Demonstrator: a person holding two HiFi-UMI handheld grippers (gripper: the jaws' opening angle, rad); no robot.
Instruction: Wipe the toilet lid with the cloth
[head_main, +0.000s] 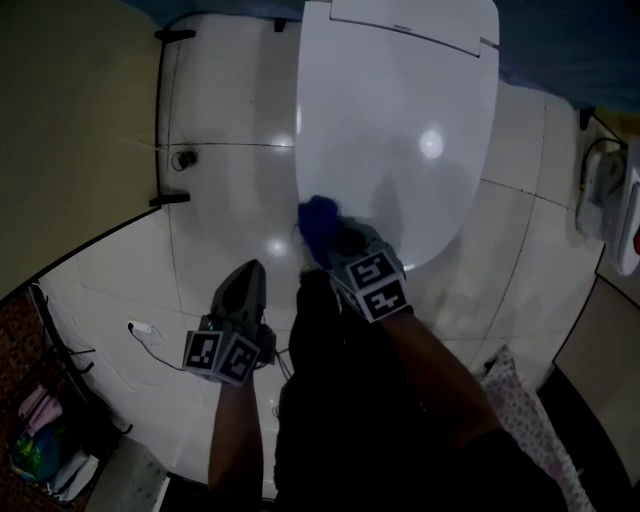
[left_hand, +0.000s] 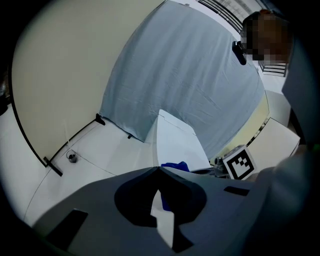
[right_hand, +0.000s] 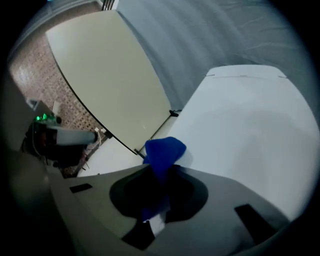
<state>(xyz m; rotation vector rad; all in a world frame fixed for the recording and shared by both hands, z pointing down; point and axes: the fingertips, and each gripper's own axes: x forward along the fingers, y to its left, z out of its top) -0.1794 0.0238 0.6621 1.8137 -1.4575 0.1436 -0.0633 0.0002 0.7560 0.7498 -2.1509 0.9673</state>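
inspected from above and along both tools. found in the right hand-held gripper: the blue cloth, pinched at one bunched end between jaws pressed onto it, with the free fold standing out past the tips. positioned over the near left edge of the toilet lid, white and shut down over the bowl. judged a sensible starting point, allowing strokes outward across the full surface. cannot confirm contact between cloth and lid from any view; appears touching or just above. gripped short, presumably to hold the fabric firm enough to press rather than drag limp. found at the left hand-held gripper: jaws pressed together on nothing, held low over the floor beside the toilet, apart from the lid. judged parked there to keep clear of the wiping path. no streaks or wet marks readable on the lid, only light glare. wiping assessed as barely begun or not yet begun.
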